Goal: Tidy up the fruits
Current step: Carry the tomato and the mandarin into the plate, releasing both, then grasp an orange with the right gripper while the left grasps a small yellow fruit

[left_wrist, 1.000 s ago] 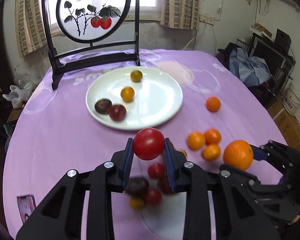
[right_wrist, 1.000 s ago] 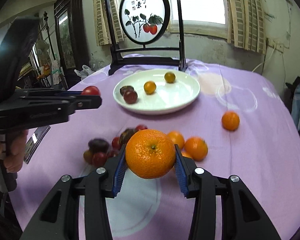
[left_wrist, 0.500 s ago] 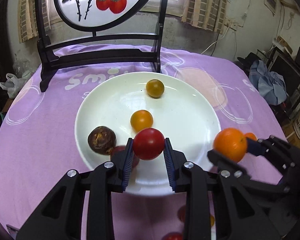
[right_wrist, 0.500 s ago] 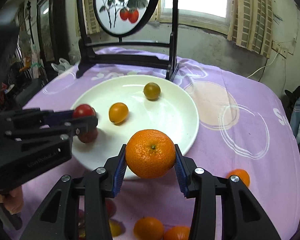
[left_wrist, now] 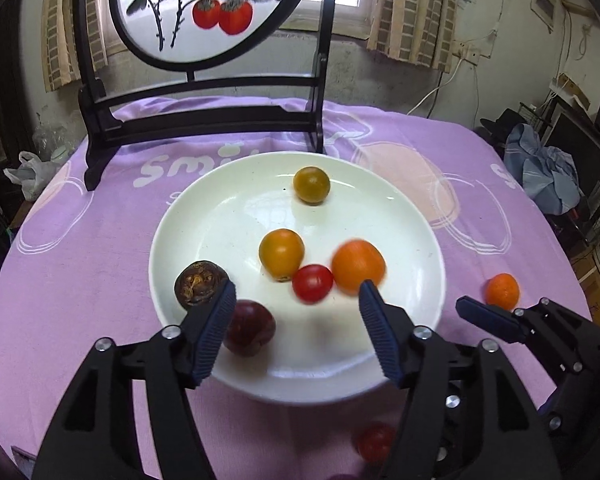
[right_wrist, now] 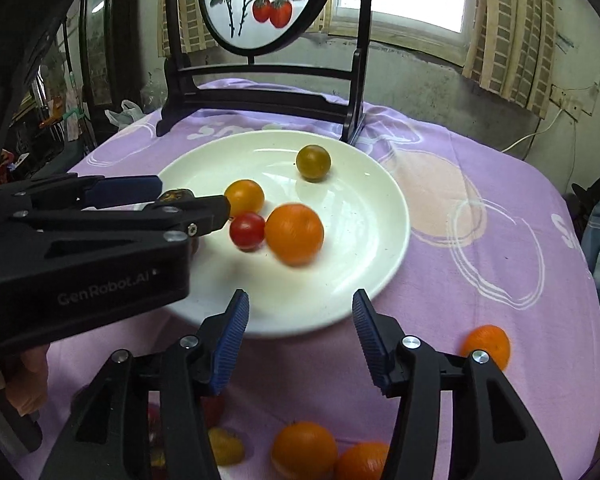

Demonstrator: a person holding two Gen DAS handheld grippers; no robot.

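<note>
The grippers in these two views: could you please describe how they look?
Both are matte black plastic. The left gripper and right gripper each have two angular fingers with ribbed blue pads and silver screw heads. The right wrist view shows "GenRobot.AI" in pale lettering on the left gripper's side. No cables or sleeves show.

We look through two fisheye cameras, each riding on a hand-held claw and facing forward and steeply down along its two fingers, close above the surface (left_wrist: 80,248). The left wrist view has the left claw (left_wrist: 296,336) low in its frame and faces the white plate (left_wrist: 420,240) almost square on. The right wrist view sits just to the right of it, with the right claw (right_wrist: 298,340) low in frame and the same plate (right_wrist: 380,208) slightly left of centre. Both share the plate, the framed persimmon screen (left_wrist: 204,8) behind it, and the window wall. Each camera catches the other claw at its edge.
</note>
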